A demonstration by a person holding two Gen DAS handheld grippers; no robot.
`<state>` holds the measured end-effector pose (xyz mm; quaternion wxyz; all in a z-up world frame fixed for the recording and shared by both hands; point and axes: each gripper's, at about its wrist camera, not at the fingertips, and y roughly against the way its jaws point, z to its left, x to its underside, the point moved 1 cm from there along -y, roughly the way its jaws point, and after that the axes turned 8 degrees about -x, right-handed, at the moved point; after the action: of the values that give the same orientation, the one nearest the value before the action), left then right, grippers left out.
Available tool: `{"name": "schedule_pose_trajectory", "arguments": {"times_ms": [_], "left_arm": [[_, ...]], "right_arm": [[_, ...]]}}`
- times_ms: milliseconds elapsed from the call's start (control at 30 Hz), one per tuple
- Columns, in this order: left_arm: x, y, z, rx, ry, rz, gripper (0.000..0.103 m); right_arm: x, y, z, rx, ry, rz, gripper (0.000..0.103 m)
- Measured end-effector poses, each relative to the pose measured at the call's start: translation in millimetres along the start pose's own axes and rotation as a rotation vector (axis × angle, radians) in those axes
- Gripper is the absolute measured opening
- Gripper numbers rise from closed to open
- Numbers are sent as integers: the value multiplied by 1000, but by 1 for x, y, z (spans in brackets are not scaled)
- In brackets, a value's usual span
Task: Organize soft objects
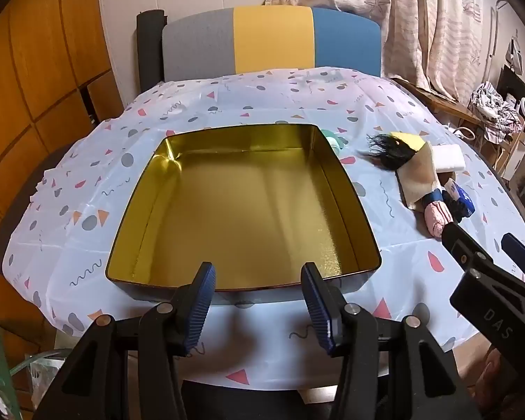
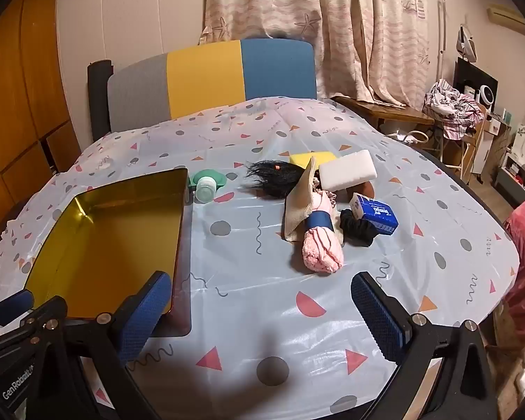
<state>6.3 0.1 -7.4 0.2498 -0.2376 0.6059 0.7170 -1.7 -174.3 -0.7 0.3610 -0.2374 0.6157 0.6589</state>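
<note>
Both grippers, left (image 1: 259, 301) and right (image 2: 262, 311), gape wide and hold nothing; rolled pink fuzzy towel (image 2: 322, 248) sits right of the gold-lined rectangular tin (image 2: 115, 241).

1. The gold tin (image 1: 241, 206) lay open-topped, its inside free to enter from above.
2. Bare table (image 2: 262, 301) separated the tin from the pink towel roll (image 2: 320, 248).
3. Sponges (image 2: 346, 169), tissue pack (image 2: 376, 215) and scrunchie (image 2: 358, 229) crowded behind the roll.

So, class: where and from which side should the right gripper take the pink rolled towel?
Grip the pink rolled towel on its bare fluffy end, below the blue band. Come from the near side with the open right gripper; that end points toward it, clear of the black scrunchie.
</note>
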Motion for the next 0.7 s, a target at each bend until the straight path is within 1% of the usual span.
{"name": "schedule_pose_trajectory", "arguments": {"times_ms": [133, 200, 233, 300, 367, 700], "left_arm": [[-1, 4, -1, 0, 10, -16, 51], [-3, 3, 0, 8, 17, -10, 51], [2, 5, 3, 12, 30, -21, 51], [0, 3, 7, 21, 31, -9, 51], [1, 1, 4, 11, 26, -10, 51], [1, 0, 2, 17, 17, -9, 51]], "right_arm": [[0, -1, 0, 0, -1, 5, 103], [0, 0, 0, -1, -3, 4, 103], [0, 0, 0, -1, -3, 4, 103], [0, -1, 0, -2, -4, 6, 103], [0, -1, 0, -2, -4, 8, 103], [1, -1, 0, -1, -2, 10, 103]]}}
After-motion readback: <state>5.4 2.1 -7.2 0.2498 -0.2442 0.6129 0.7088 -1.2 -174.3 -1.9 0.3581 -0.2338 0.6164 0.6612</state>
